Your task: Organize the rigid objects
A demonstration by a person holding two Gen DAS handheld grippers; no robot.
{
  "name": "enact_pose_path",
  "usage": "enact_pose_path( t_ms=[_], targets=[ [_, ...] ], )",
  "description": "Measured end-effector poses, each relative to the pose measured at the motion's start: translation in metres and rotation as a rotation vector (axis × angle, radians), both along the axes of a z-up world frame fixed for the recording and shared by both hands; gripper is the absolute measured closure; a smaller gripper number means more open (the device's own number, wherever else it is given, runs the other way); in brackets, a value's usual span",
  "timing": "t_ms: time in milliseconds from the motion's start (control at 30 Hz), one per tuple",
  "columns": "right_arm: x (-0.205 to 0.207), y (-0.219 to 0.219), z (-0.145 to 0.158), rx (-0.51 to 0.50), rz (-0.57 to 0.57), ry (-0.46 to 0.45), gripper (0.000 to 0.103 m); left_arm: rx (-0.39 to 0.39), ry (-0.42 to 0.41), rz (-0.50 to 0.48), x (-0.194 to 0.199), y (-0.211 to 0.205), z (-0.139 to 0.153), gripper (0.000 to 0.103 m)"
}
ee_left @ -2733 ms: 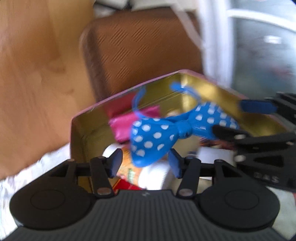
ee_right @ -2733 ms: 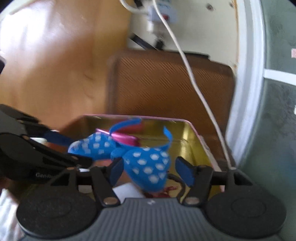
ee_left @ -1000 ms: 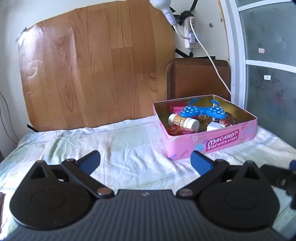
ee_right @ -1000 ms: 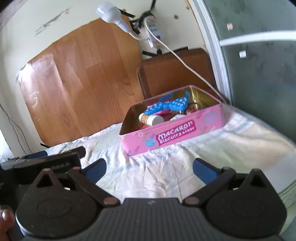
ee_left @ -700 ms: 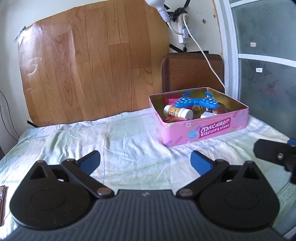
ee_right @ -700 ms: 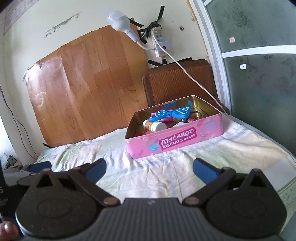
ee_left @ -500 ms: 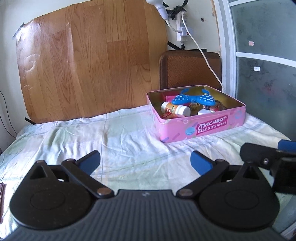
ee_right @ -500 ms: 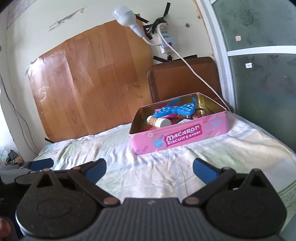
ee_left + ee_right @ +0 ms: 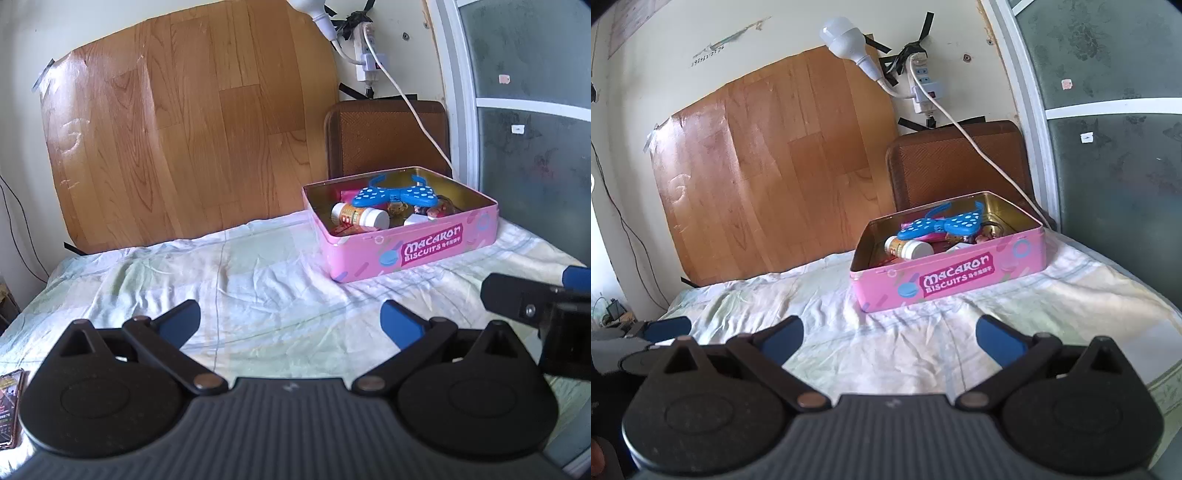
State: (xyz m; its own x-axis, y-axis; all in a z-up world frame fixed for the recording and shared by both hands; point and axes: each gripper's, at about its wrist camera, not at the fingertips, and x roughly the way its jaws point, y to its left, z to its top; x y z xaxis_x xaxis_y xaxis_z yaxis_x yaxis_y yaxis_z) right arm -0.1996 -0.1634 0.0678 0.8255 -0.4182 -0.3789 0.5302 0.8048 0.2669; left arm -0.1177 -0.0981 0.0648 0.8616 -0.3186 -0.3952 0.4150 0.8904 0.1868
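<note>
A pink "Macaron Biscuits" tin (image 9: 428, 251) (image 9: 956, 277) stands open on the sheet-covered bed at the far right. Inside lie blue white-dotted toy glasses (image 9: 395, 195) (image 9: 942, 223), a white-capped bottle (image 9: 360, 216) (image 9: 908, 249) and several small items. My left gripper (image 9: 290, 319) is open and empty, well in front of the tin. My right gripper (image 9: 888, 336) is open and empty too, and it shows at the right edge of the left wrist view (image 9: 535, 306).
A brown chair back (image 9: 388, 136) stands behind the tin, with a white cord (image 9: 979, 151) running down from a wall socket. A wood-pattern panel (image 9: 184, 140) leans on the wall. A glass door (image 9: 1115, 166) is at the right. A card packet (image 9: 9, 410) lies at the bed's left edge.
Both grippers let go of the blue glasses in the tin, opened wide and pulled back from it. The tin now stands farther off; the glasses rest inside.
</note>
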Motion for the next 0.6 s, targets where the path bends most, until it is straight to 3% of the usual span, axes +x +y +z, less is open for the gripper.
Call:
enact_pose_path(
  t_ms=[600],
  targets=[
    [-0.0005, -0.0031, -0.0015, 0.01, 0.006, -0.001, 0.0, 0.028, 0.001, 0.017, -0.0021, -0.0012, -0.002, 0.0]
  ],
)
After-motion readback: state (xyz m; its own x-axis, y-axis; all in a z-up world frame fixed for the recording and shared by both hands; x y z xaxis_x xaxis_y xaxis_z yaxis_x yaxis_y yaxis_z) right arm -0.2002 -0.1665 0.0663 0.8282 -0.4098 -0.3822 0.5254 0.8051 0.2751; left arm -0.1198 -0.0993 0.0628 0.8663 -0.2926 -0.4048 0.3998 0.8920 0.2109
